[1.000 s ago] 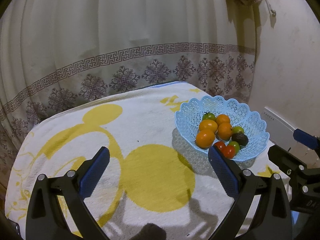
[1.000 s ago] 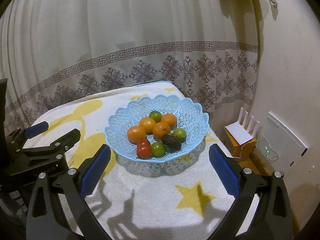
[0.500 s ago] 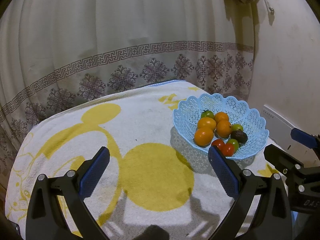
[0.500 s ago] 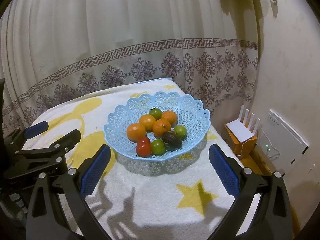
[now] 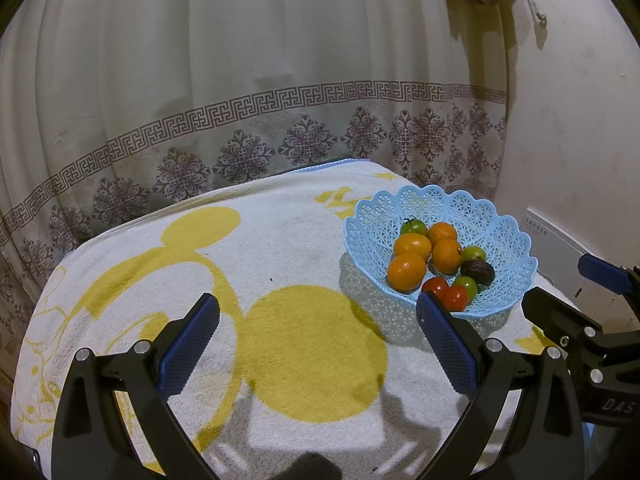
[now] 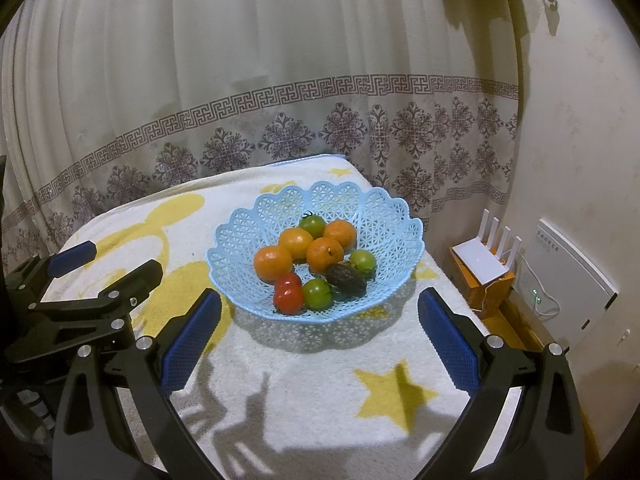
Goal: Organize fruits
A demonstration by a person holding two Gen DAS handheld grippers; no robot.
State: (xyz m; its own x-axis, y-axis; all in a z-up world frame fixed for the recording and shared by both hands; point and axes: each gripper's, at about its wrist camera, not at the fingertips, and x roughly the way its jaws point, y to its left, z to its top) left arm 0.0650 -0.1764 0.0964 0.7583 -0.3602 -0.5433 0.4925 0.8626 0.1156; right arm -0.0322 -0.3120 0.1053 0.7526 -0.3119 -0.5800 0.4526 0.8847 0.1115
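Observation:
A light blue lattice basket (image 6: 384, 216) (image 5: 508, 232) sits on a white towel with yellow shapes. It holds several oranges (image 6: 273, 263) (image 5: 406, 271), green tomatoes (image 6: 317, 293), two red tomatoes (image 6: 288, 298) (image 5: 456, 297) and a dark avocado (image 6: 346, 278) (image 5: 477, 272). My right gripper (image 6: 318, 330) is open just in front of the basket, empty. My left gripper (image 5: 318, 330) is open over the towel's yellow circle, left of the basket, empty. Each gripper shows at the edge of the other's view.
The towel-covered table (image 5: 280, 248) ends at a patterned curtain (image 6: 280, 100) behind. To the right, below the table edge, a white router (image 6: 484, 256) on an orange box and a white wall panel (image 6: 568, 280) stand by the wall.
Both views have drifted slightly; the basket sits a little higher in each frame, as both grippers eased back or tilted. Both stay open and empty.

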